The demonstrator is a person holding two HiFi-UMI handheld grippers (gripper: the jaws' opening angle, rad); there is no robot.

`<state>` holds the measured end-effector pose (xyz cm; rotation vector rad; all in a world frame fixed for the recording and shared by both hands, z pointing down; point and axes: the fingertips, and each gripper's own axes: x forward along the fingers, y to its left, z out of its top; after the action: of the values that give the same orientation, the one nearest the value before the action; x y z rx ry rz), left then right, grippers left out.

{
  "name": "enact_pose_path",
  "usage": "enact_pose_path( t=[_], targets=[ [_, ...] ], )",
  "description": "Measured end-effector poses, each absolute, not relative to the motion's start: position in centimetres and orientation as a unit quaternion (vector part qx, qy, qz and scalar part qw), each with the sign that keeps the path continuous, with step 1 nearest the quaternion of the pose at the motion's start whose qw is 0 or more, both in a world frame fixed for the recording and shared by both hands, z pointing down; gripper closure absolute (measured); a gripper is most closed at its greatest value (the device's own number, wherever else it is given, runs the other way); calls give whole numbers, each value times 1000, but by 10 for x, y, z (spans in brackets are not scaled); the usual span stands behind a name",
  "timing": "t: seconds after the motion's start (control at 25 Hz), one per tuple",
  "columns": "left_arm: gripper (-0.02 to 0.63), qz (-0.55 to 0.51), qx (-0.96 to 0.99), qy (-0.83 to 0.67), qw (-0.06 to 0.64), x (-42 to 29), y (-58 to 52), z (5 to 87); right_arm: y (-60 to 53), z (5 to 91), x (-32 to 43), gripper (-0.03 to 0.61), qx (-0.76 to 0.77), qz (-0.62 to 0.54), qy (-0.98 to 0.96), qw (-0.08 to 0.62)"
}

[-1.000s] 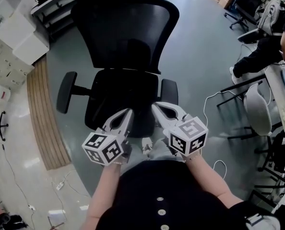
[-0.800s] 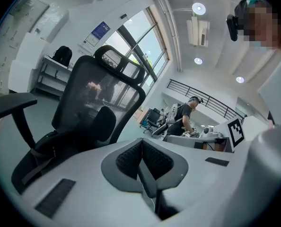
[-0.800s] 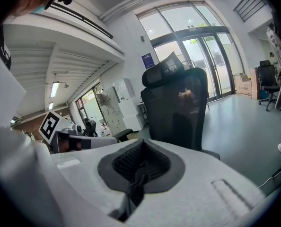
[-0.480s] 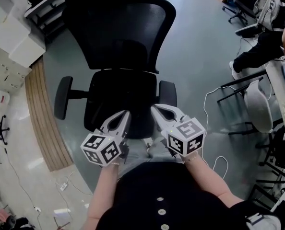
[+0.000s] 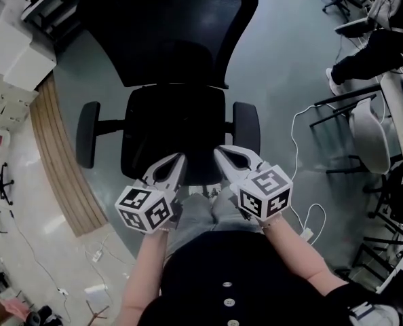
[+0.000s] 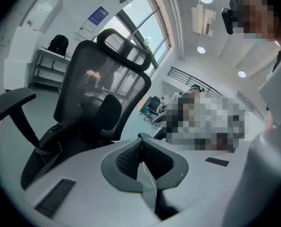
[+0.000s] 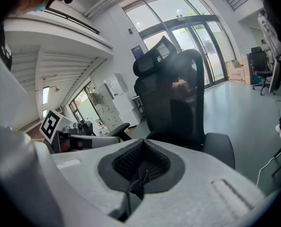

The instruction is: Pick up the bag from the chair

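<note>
Left gripper [image 5: 181,159] and right gripper [image 5: 220,151]: jaws pressed together, empty, near the chair [image 5: 174,124] seat's front edge. Recommend spreading jaws before reaching the apparent strapped bag [image 6: 47,148].

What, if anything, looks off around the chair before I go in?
Nothing stands out. The office chair stands upright and undamaged, with what looks like a dark strapped bag on its seat. A loose white cable trails over the floor on the chair's right in the head view.
</note>
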<state>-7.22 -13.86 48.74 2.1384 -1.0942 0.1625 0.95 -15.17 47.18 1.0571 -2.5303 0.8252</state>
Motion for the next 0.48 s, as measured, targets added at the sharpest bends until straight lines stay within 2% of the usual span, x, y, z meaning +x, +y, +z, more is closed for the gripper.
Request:
enact_pose_path(
  t=[0.48],
  targets=[
    [594,90,820,-405,395,-93,-140,539,-137,518,-31,580,357,315,-863,168]
  ],
)
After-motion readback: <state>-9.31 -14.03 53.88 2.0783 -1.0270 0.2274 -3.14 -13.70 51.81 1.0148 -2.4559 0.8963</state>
